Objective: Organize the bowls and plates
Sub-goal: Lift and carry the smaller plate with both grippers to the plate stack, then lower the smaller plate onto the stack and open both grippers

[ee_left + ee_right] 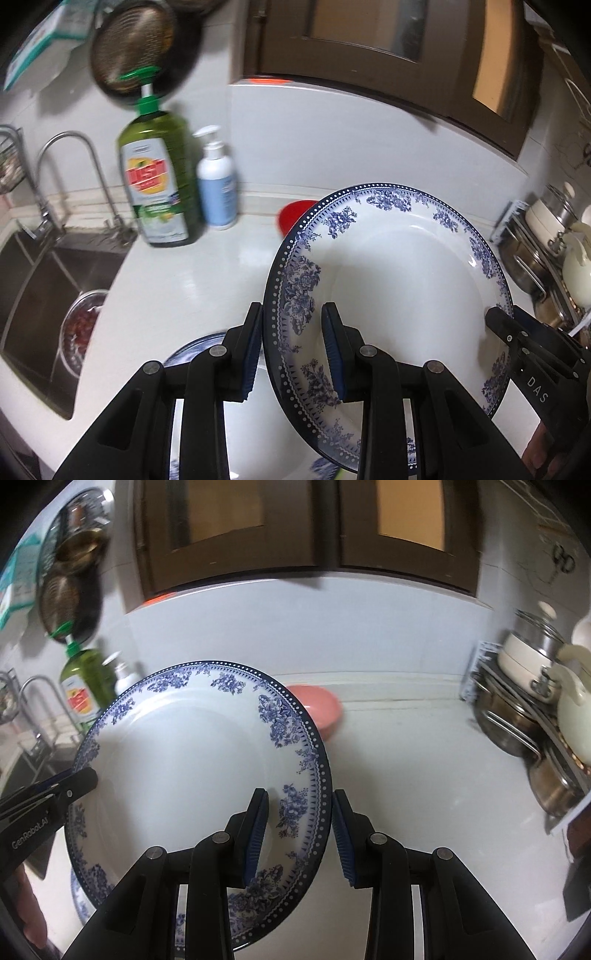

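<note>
Plate [399, 280] with blue floral rim is up off the white surface [192, 288], tilted on edge, carried between both claws. Left claw [291, 354] straddles the plate's left rim, one pad behind it and one on the inner face; the fingers look slightly wider than the rim, so whether it is truly clamped I cannot tell. Right claw [300, 836] straddles the opposite rim the same way, with a visible gap at its outer pad, so it reads as spread or only loosely on. Second blue-patterned plate [199, 350] lies flat on the surface directly below. Pink bowl [319, 710] sits further back near the wall, apart from the plates. Green soap bottle [159, 184] and white pump bottle [218, 184] stand by the sink [37, 295] at left; pot rack [535, 716] at right. Step in hand, judged: mid-carry of a plate, likely for stacking. Next move calls for levelling the plate, centring it over the one below, lowering gently, then releasing both sides together. Risk: slick glaze with loose contact, so the plate could slip or clink on landing.
</note>
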